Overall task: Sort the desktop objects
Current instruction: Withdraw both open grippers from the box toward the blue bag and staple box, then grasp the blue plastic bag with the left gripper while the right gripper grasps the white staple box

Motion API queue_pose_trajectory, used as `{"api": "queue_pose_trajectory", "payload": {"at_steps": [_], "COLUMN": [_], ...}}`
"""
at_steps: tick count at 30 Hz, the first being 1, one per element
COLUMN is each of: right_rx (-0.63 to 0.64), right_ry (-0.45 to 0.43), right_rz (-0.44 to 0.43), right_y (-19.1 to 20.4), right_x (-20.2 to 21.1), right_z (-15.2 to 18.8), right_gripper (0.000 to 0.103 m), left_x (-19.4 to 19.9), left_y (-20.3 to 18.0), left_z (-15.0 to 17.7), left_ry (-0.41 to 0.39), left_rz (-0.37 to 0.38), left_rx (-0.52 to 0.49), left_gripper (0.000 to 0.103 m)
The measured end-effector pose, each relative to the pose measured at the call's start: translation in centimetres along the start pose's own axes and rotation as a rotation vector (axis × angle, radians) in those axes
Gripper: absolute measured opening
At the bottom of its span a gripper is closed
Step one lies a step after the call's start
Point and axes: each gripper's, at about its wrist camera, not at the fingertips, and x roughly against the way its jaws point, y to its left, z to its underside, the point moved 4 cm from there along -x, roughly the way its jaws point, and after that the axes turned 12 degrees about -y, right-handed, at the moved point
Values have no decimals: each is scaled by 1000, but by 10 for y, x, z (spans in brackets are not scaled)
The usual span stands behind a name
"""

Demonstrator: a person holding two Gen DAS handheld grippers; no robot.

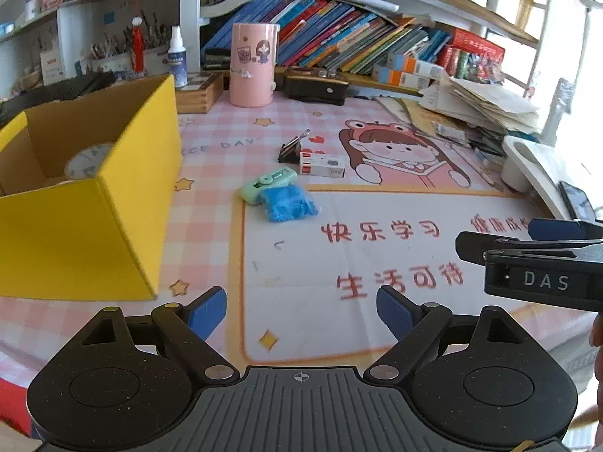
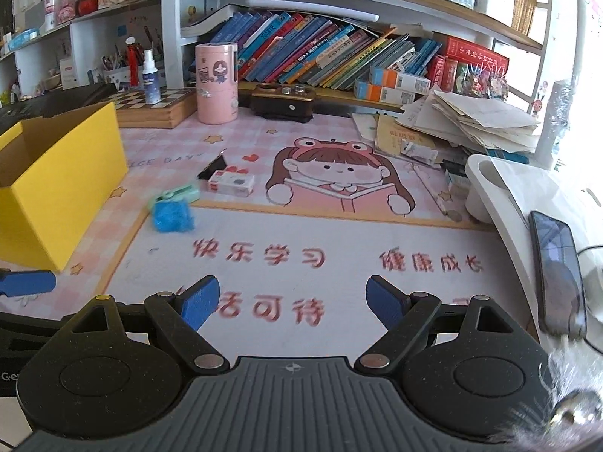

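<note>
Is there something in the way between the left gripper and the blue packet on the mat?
Nothing visible. The left gripper is open, and only bare mat lies between it and the blue packet. A green item touches the packet's far side.

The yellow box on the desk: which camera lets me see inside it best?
The left wrist view: the yellow box is close, and a round white clock-like face shows inside. In the right wrist view the box sits farther off, showing only bare cardboard walls.

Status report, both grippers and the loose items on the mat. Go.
Left gripper open, empty; right gripper open, empty. Blue crinkly packet, mint-green case, black binder clip, small white box loose beside yellow cardboard box. Path clear.
</note>
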Motion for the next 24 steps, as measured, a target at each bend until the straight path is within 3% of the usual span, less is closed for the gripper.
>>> {"api": "queue_pose_trajectory", "payload": {"at_steps": [10,22,24], "right_rx": [-55,-101,-104], "right_ry": [14,-3,-5], "right_rz": [-68,-65,-63], "right_y": [-25,-53,-55], "right_x": [-44,-75,-78], "right_z": [-22,-36,-35], "right_gripper": [84,84,84], "left_x": [-50,-114,-121], "left_y": [2,2,2], "left_z": [-26,-43,-44], "left_ry": [-29,6,13], "left_rz": [-126,-190,-194], "left_rx": [24,39,32], "left_gripper": [88,86,82]}}
